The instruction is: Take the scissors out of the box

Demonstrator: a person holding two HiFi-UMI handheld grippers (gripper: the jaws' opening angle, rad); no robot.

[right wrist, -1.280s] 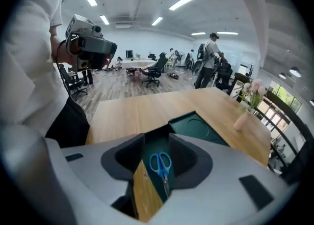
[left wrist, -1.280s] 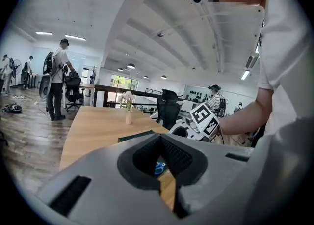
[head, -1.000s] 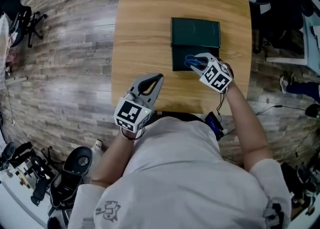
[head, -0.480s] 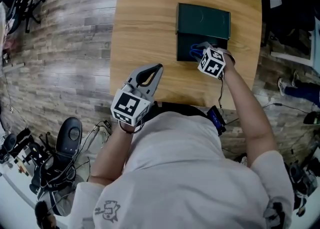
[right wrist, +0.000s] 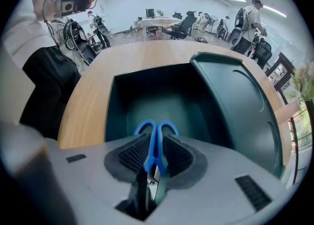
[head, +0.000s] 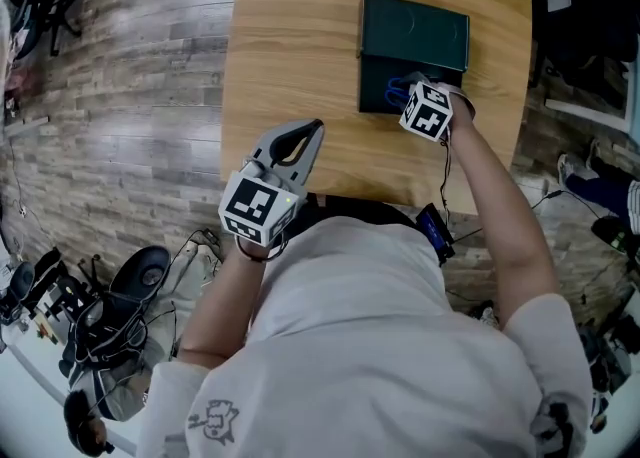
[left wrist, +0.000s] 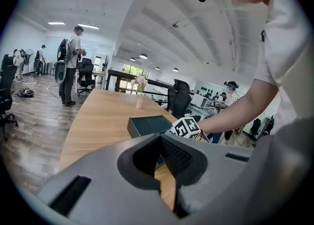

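A dark green box (head: pixel 373 96) stands open on the wooden table (head: pixel 290 46), its lid (head: pixel 415 31) lying flat behind it. My right gripper (head: pixel 412 98) points steeply down into the box, and its jaws are closing with the blue-handled scissors (right wrist: pixel 156 131) between the pads. The handle loops (head: pixel 396 94) stick out past the tips, over the box floor (right wrist: pixel 147 96). My left gripper (head: pixel 318 128) hovers shut and empty over the table's near edge, well left of the box (left wrist: pixel 147 125).
Wood-plank floor surrounds the table. Office chairs (head: pixel 140 286) and gear stand at lower left. A small vase (left wrist: pixel 140 102) is at the table's far end, with people (left wrist: pixel 68 67) standing beyond. Bare tabletop lies left of the box.
My right gripper has sunk with the scissors down into the open box. The left gripper has barely shifted at the near edge.
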